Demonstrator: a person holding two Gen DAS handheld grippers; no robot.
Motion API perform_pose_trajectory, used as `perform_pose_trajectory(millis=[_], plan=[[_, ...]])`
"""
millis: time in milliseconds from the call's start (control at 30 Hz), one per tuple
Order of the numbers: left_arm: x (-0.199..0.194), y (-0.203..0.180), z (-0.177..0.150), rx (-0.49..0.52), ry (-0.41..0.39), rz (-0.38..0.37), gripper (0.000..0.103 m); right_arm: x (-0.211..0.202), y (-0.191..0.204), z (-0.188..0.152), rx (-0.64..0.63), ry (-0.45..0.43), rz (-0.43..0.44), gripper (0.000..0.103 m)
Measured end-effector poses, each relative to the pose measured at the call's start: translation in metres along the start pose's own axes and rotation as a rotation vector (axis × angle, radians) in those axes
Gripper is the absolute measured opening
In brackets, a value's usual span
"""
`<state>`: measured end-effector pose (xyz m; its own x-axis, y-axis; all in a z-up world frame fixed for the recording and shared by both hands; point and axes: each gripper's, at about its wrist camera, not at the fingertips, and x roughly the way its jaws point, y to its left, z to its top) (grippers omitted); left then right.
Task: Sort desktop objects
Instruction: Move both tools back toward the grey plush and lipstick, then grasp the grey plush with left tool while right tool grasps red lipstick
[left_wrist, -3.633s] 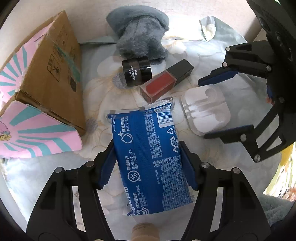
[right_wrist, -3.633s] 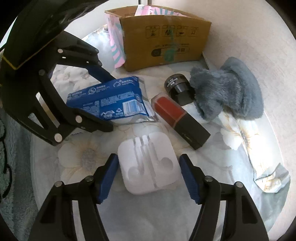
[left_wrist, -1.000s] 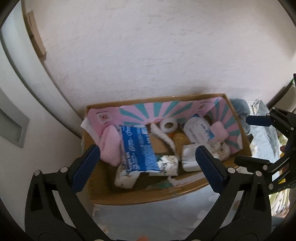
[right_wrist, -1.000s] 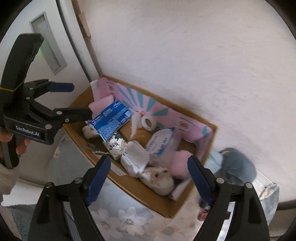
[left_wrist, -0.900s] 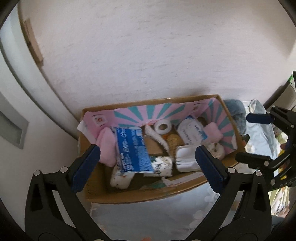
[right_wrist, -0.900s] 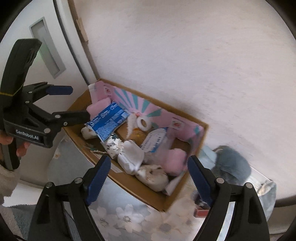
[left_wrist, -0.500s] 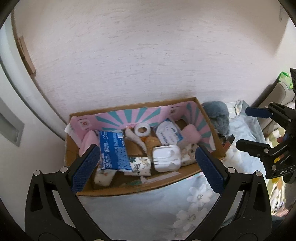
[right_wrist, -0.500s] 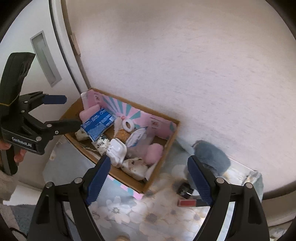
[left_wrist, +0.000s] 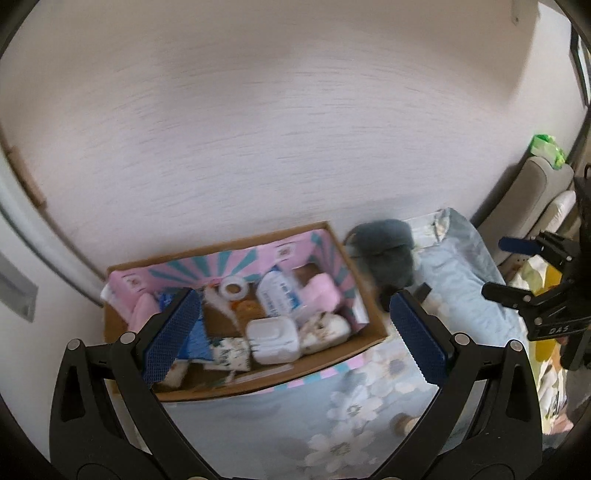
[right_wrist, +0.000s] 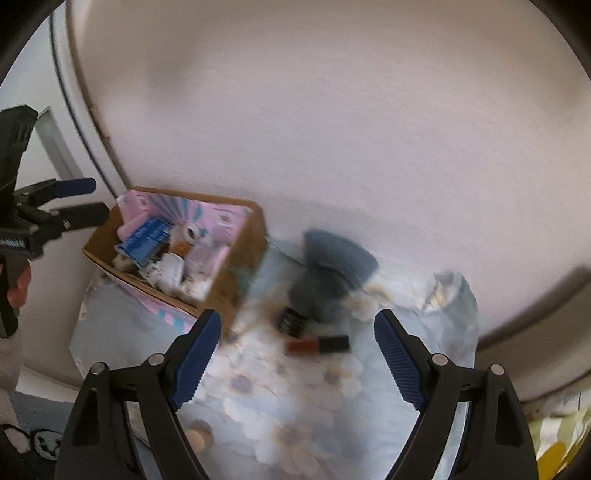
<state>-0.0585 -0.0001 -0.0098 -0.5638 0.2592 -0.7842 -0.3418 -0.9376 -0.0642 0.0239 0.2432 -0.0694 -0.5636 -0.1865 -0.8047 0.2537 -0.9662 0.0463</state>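
Both grippers are spread wide with nothing between their blue pads. From its own wrist camera, the left gripper hangs above the cardboard box, its two fingers framing the box's contents from either side. The right gripper is held high over the floral cloth, and its fingers frame the items lying loose on that cloth.

Inside the box, whose inner walls are pink with teal rays, the sorted things sit packed together. A white earphone case lies near the front wall. A blue wipes packet lies at the left, partly hidden behind the left gripper's blue pad. A small roll of white tape sits toward the back wall, and a white pouch with blue print lies beside it. Pink soft items rest at the right end.

Outside the box, on the cloth, three things remain. A grey plush slipper lies near the wall, just right of the box. A small black jar sits just in front of the slipper. A red lip gloss tube with a black cap lies on its side in front of the jar. The right wrist view is blurred, so finer detail on these is unclear.
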Motion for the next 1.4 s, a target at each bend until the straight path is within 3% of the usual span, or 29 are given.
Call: perform_pose_trajectory(millis=[67,133,167,300,433,567,733,900,967,1033,1133,1167,1300,1400], plan=[[0.006,-0.014,0.005,0.016,0.006,-0.006,0.102,0.003,-0.008,-0.013,0.005,-0.01,0.001,0.086],[0.012,-0.027,0.009,0.03,0.013,-0.017,0.102,0.008,-0.01,-0.023,0.0,-0.011,-0.007,0.101],[0.017,-0.034,0.012,0.036,0.017,-0.025,0.102,0.013,-0.011,-0.03,0.002,-0.006,-0.007,0.102],[0.045,-0.066,0.028,0.056,0.056,-0.065,0.102,0.036,-0.016,-0.053,0.06,0.014,0.008,0.102],[0.087,-0.106,0.047,0.061,0.11,-0.113,0.102,0.059,-0.02,-0.072,0.085,0.001,-0.041,0.102],[0.138,-0.139,0.056,0.087,0.171,-0.097,0.102,0.084,-0.02,-0.082,0.07,0.004,-0.049,0.102],[0.195,-0.149,0.054,0.058,0.247,-0.066,0.096,0.107,-0.014,-0.08,0.021,0.011,-0.046,0.102],[0.223,-0.146,0.042,0.017,0.287,-0.067,0.093,0.133,-0.016,-0.073,0.023,0.05,-0.051,0.102],[0.232,-0.146,0.038,0.015,0.303,-0.064,0.084,0.141,-0.017,-0.072,0.012,0.076,-0.068,0.102],[0.239,-0.146,0.034,0.007,0.319,-0.072,0.066,0.145,-0.018,-0.071,-0.002,0.076,-0.064,0.102],[0.247,-0.143,0.029,-0.015,0.33,-0.078,0.05,0.148,-0.016,-0.07,-0.028,0.065,-0.04,0.102],[0.247,-0.142,0.028,-0.022,0.328,-0.08,0.048,0.151,-0.015,-0.071,-0.046,0.077,-0.055,0.102],[0.246,-0.139,0.026,-0.041,0.316,-0.087,0.038,0.152,-0.018,-0.07,-0.031,0.073,-0.044,0.081],[0.244,-0.139,0.024,-0.043,0.312,-0.089,0.032,0.149,-0.02,-0.07,-0.033,0.061,-0.04,0.08]])
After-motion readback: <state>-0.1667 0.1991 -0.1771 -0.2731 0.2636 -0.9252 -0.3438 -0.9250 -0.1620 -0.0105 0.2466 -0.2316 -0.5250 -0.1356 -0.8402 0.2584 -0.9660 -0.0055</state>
